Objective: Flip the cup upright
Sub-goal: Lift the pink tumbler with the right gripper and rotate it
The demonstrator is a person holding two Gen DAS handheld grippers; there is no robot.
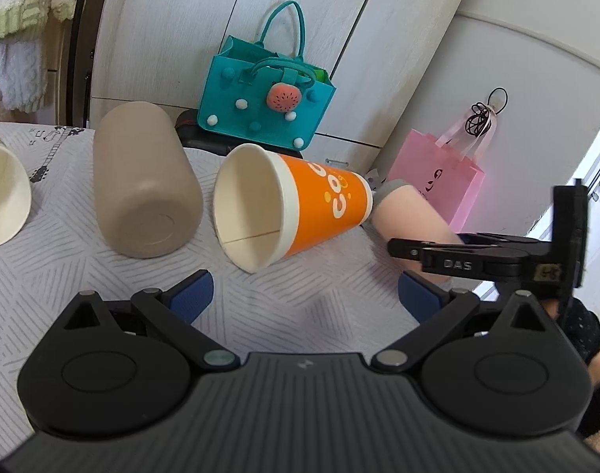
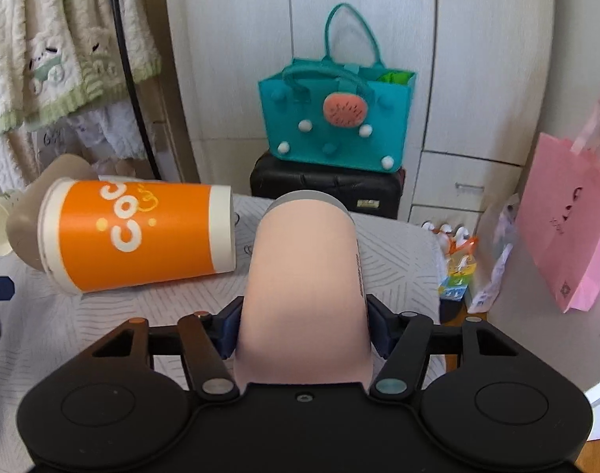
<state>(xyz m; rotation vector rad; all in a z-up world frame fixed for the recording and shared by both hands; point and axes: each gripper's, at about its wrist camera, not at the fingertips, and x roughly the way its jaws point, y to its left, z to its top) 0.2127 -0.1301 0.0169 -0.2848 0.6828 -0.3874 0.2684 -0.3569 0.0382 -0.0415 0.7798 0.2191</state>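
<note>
A pink cup (image 2: 303, 276) with a grey rim lies on its side, held between the blue pads of my right gripper (image 2: 303, 329), which is shut on it. It also shows in the left wrist view (image 1: 408, 216), with the right gripper (image 1: 477, 256) beside it. An orange paper cup (image 1: 284, 205) lies on its side, mouth toward the left camera; it shows in the right wrist view (image 2: 138, 232) too. My left gripper (image 1: 305, 295) is open and empty, just in front of the orange cup. A beige cup (image 1: 142, 181) lies on its side at the left.
A white paper cup (image 1: 2, 193) lies at the far left on the patterned tablecloth (image 1: 63, 276). Behind the table a teal felt bag (image 2: 335, 118) sits on a black case (image 2: 323, 187). A pink paper bag (image 2: 571, 228) hangs at the right. Towels (image 2: 51, 47) hang at the left.
</note>
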